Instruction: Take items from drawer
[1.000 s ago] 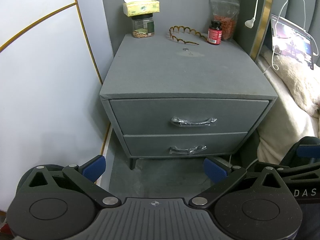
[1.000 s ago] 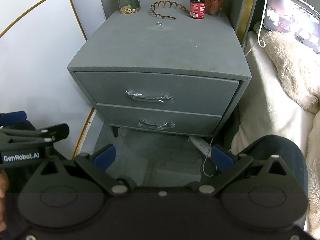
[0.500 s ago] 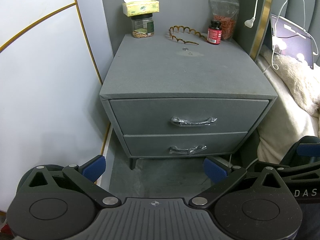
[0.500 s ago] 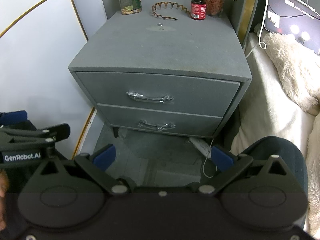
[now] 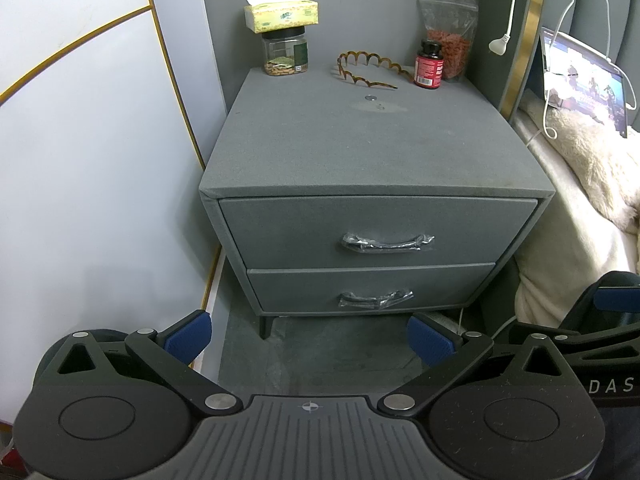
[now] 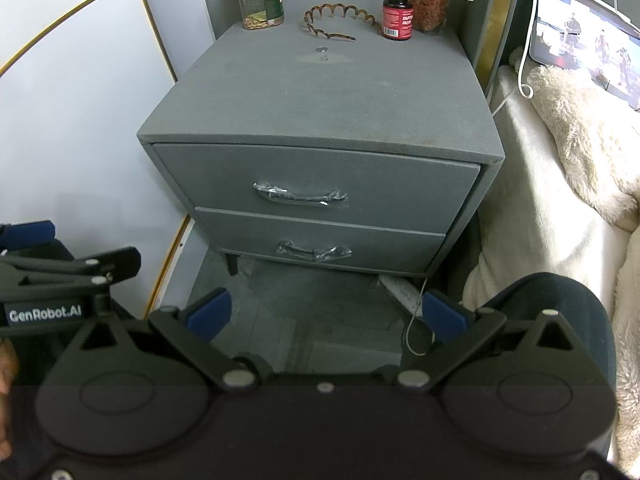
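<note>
A grey fabric nightstand [image 5: 372, 152] [image 6: 320, 96] stands ahead with two closed drawers. The top drawer [image 5: 376, 232] [image 6: 316, 188] has a plastic-wrapped handle [image 5: 387, 241] [image 6: 299, 196]; the bottom drawer [image 5: 368, 288] [image 6: 320, 246] has a similar handle [image 5: 374, 299] [image 6: 314, 250]. The drawers' contents are hidden. My left gripper [image 5: 308, 334] hangs open low over the floor, well short of the drawers. My right gripper [image 6: 326, 314] is also open and empty, at a similar distance.
On the nightstand's back edge sit a jar [image 5: 285, 54] with a tissue pack [image 5: 282, 16] on top, a wavy hairband [image 5: 368, 69], a red bottle [image 5: 429, 65] and a bag of red bits [image 5: 449, 36]. A bed with fluffy blanket [image 6: 580, 128] lies right, a wall [image 5: 88, 160] left.
The right wrist view has crept slightly closer to the nightstand. The tablet screen's picture changes. The left gripper stays put and both grippers stay open.
</note>
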A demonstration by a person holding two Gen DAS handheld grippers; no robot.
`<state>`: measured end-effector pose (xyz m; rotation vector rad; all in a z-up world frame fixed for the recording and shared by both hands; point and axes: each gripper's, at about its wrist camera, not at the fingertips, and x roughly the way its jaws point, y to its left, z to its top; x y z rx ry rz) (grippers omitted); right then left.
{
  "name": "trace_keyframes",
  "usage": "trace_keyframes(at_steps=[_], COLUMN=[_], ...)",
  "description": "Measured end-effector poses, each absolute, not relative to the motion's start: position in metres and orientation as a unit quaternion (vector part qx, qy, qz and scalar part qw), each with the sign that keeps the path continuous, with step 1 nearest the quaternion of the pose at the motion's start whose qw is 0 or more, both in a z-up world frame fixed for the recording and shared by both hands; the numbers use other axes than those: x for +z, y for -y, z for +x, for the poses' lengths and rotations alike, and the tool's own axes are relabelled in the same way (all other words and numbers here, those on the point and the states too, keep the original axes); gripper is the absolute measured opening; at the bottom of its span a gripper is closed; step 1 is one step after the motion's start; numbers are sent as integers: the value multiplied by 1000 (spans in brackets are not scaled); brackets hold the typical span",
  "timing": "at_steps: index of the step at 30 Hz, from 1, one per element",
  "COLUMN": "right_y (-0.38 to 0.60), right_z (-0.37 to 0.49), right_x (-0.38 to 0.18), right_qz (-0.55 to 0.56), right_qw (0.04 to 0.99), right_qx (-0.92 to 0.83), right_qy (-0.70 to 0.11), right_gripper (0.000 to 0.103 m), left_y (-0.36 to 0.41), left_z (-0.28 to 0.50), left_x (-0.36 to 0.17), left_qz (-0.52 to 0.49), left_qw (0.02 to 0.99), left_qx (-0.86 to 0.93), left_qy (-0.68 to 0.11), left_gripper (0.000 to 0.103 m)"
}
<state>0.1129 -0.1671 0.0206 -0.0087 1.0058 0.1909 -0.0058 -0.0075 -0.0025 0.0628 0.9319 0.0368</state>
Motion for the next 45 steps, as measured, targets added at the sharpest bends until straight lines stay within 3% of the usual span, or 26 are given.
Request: trace_keyframes(at_steps=[45], right_y=[167], right_z=[112], right_x=[20], right_qz=[0], right_qw=[874], right_qx=[90], right_qy=[-478], right_gripper=[103], left_y=[7], left_z=[-6], left_x=[-2], left_qz=[32], left_qw=[892], left_qx=[17], left_qy=[-450], left_gripper=[103])
